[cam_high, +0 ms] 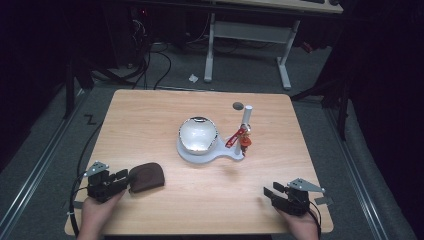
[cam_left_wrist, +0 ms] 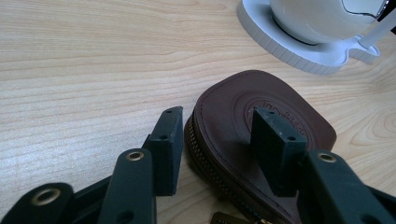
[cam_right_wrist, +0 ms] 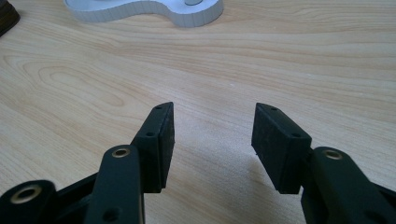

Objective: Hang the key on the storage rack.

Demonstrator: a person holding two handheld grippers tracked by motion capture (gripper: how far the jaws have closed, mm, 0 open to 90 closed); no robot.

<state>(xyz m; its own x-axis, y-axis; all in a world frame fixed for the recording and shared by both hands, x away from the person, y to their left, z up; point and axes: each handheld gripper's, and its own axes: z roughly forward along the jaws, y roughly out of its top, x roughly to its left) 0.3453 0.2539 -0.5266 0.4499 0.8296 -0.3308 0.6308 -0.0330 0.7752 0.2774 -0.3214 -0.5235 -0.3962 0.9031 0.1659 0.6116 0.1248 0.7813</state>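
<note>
Left tool (cam_left_wrist: 212,140): lower left of high view, jaws apart, straddling pouch edge, not yet pressing
Brown pouch (cam_high: 146,177): on desk (cam_high: 150,120), directly right of left tool
Right tool (cam_right_wrist: 212,140): apart, empty, farther off

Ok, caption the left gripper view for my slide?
Left claw straddling the zipped edge of a brown leather pouch on the wooden table.

The brown pouch (cam_left_wrist: 261,126) has a round stamp with tiny letters — too small to read.
</note>
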